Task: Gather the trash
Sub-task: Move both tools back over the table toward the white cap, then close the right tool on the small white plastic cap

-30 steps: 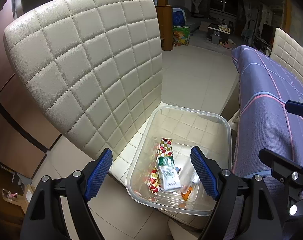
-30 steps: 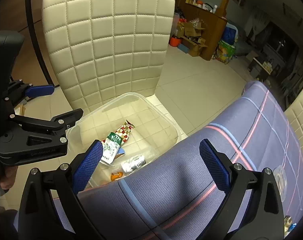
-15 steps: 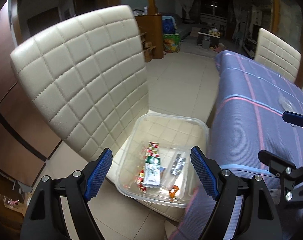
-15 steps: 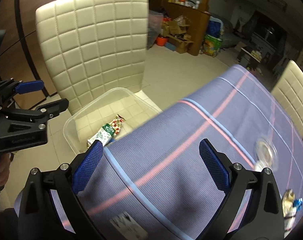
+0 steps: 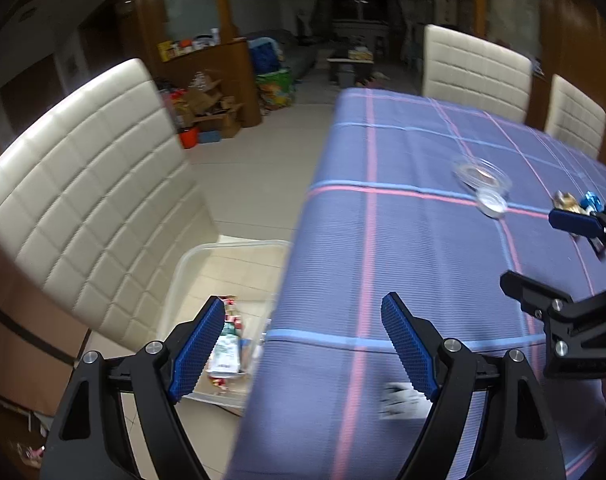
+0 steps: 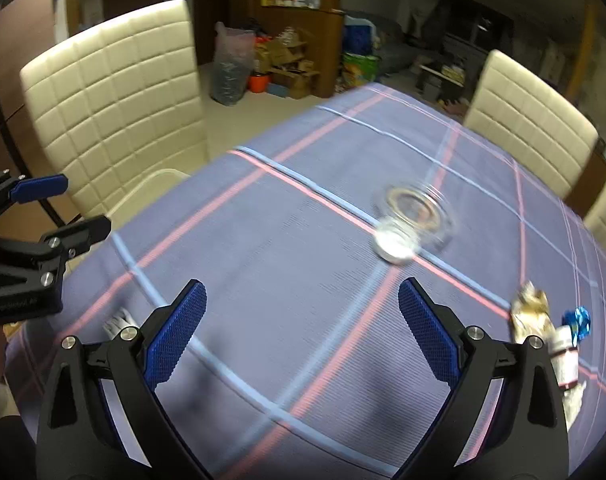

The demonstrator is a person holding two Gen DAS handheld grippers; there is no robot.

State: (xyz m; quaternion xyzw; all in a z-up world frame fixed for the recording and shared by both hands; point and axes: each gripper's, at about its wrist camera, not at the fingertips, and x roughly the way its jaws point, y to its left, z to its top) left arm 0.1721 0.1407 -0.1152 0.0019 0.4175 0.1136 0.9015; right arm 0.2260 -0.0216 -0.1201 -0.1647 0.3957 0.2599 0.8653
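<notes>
A clear plastic bin [image 5: 191, 264] sits on the seat of a cream chair [image 5: 83, 184] left of the table and holds several wrappers [image 5: 227, 344]. On the blue plaid tablecloth [image 6: 283, 240] lie a clear plastic cup with a lid [image 6: 415, 216], a gold wrapper [image 6: 531, 312], a blue wrapper [image 6: 579, 320] and a white packet [image 6: 567, 364] at the right, and a white printed scrap [image 5: 399, 398] near the front edge. My left gripper [image 5: 303, 344] is open and empty over the table edge. My right gripper [image 6: 303, 332] is open and empty above the cloth.
Cream quilted chairs [image 6: 527, 120] stand at the far side of the table. A wooden cabinet with boxes and bags [image 6: 287, 56] stands at the back across tiled floor [image 5: 255, 184].
Both grippers have swung right, from above the bin on the chair to over the table. The cup and wrappers on the cloth have come into view. Both stay open.
</notes>
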